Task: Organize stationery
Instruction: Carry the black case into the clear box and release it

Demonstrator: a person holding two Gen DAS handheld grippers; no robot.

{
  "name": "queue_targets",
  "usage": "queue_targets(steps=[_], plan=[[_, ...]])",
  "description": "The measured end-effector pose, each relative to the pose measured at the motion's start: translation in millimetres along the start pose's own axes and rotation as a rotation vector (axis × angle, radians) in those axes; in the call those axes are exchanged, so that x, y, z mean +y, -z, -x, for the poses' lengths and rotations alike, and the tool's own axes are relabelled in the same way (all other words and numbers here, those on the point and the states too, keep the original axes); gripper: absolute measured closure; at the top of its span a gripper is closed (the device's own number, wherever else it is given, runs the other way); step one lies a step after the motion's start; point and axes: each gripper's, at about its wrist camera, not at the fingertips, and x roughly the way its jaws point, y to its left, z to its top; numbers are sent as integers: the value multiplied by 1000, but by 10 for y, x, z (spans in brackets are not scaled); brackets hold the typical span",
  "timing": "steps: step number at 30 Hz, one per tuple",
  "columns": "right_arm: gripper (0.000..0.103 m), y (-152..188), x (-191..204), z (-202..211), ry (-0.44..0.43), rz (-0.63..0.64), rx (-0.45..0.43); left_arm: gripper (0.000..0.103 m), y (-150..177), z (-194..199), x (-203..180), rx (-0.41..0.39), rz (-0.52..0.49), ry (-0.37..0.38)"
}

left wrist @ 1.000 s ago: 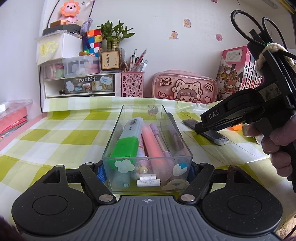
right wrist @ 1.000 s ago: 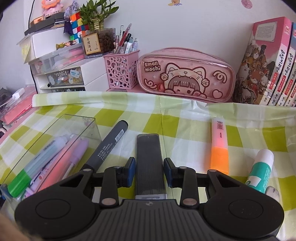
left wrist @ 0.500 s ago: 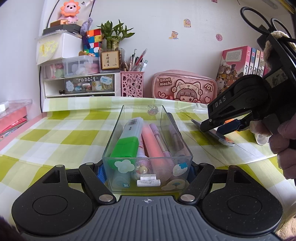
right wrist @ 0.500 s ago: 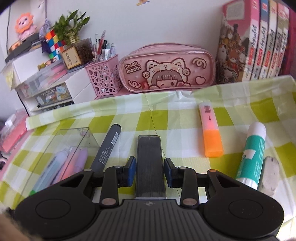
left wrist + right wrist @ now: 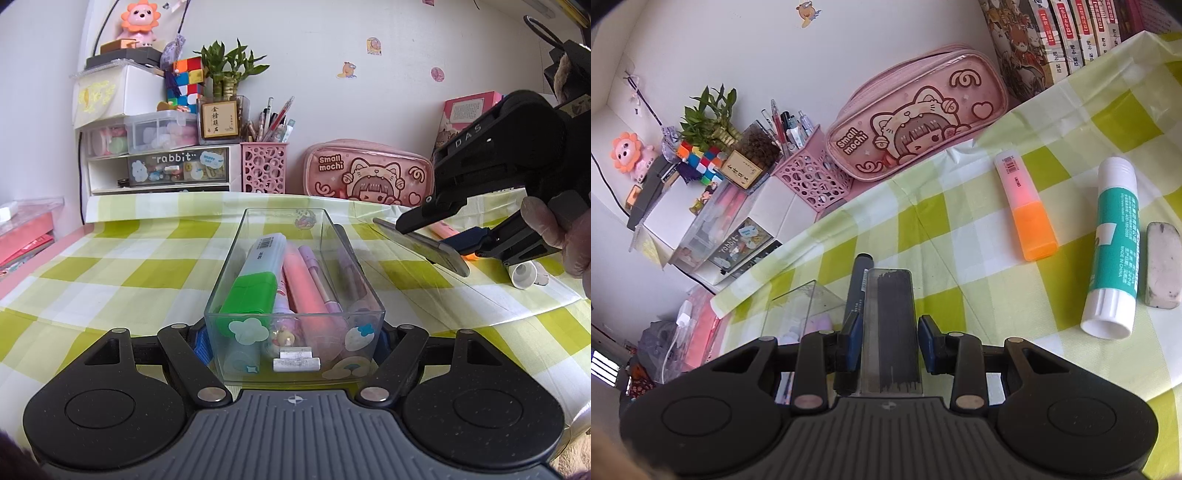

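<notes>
Reading the labels first: the pink pouch (image 5: 368, 172) by the wall said "Small mochi", a drawer (image 5: 176, 169) of the white organizer said "rabbit", and the body of the right gripper (image 5: 476, 236) carried the letters "DAS" in the left view. The glue stick (image 5: 1112, 247) had small print with "MADE IN CHINA"; the rest was too fine to read.

The left gripper (image 5: 293, 341) was pressed on the near end of the clear box (image 5: 295, 280), one finger at each side wall. The box stood on the checked cloth (image 5: 110, 266) and held a green highlighter (image 5: 255, 280), pink pens and small stickers on its front wall.

The right gripper pinched a flat grey case (image 5: 892, 328) between its blue pads, tilted, above the cloth beside the box.

Only the right view showed the orange highlighter (image 5: 1025, 210), the glue stick and a worn eraser (image 5: 1161, 275) lying side by side — in the left view these were mostly hidden behind the gripper. A dark marker (image 5: 860, 286) lay just beside the box. Only the left view showed the contents of the box plainly.
</notes>
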Motion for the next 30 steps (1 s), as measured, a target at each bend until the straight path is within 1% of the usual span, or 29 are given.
queue_targets(steps=[5, 10, 13, 20, 30], plan=[[55, 21, 218, 101, -59, 40, -14, 28, -1, 0, -1, 0, 0, 0], [55, 75, 432, 128, -106, 72, -2, 28, 0, 0, 0, 0, 0, 0], [55, 100, 504, 103, -127, 71, 11, 28, 0, 0, 0, 0, 0, 0], [55, 147, 595, -36, -130, 59, 42, 28, -1, 0, -2, 0, 1, 0], [55, 178, 613, -199, -105, -5, 65, 28, 0, -2, -2, 0, 1, 1]])
